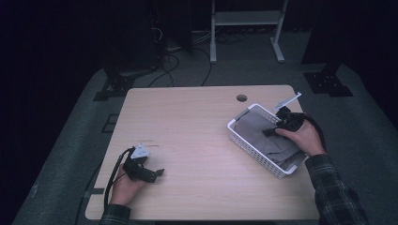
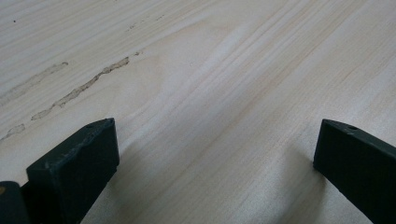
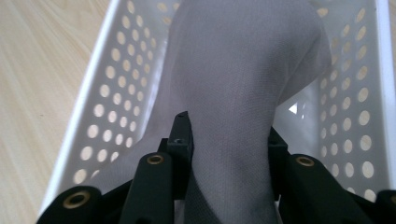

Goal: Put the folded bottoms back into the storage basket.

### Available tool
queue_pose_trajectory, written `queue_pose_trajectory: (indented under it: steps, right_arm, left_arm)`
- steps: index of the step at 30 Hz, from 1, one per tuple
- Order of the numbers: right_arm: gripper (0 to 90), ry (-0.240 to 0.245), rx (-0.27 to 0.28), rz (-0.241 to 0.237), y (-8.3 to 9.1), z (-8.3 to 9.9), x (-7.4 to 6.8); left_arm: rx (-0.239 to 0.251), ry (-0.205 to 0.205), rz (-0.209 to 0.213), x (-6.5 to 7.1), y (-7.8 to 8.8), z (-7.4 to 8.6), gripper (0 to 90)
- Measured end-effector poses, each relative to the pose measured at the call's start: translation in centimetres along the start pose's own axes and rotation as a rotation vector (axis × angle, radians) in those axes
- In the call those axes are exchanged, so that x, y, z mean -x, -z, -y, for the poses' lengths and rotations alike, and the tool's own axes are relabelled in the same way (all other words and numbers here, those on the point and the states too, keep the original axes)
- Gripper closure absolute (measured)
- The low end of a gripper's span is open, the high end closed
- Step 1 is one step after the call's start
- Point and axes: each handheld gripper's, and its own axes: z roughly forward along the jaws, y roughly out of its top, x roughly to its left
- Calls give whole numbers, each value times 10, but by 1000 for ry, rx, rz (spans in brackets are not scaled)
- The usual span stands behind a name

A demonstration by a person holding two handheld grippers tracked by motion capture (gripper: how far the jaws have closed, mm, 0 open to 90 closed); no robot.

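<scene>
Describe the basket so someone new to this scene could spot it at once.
Start at the pale wooden table and go to its right edge, below the round cable hole. There sits a white perforated plastic basket, set at an angle, with grey cloth inside. It is the sole container there, and the right gripper reaches into it.

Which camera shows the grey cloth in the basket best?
The right gripper view: the grey cloth sits close up between that gripper's jaws, weave visible. The high view shows it small inside the white basket. The left gripper view faces bare table.
</scene>
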Motion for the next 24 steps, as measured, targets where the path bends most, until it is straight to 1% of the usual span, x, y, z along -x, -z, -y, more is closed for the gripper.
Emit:
queue_pose_trajectory:
  steps: [5,14,15,16,18,21,24]
  right_arm:
    - [621,7,-20,46,-7,1,3]
    - [565,-7,-39,84,-16,4,10]
    - [533,-10,-40,110,-17,5,11]
    - [527,-13,-40,115,-17,5,12]
    - [510,-25,-35,133,-17,5,13]
    - [499,-30,-17,149,-13,5,14]
    - [502,-36,6,155,-7,5,15]
  left_arm:
    - [0,0,0,0,0,0,0]
    - [0,0,0,0,0,0,0]
    - [0,0,0,0,0,0,0]
    - [0,0,0,0,0,0,0]
    - [0,0,0,0,0,0,0]
    - [0,0,0,0,0,0,0]
    - [0,0,0,0,0,0,0]
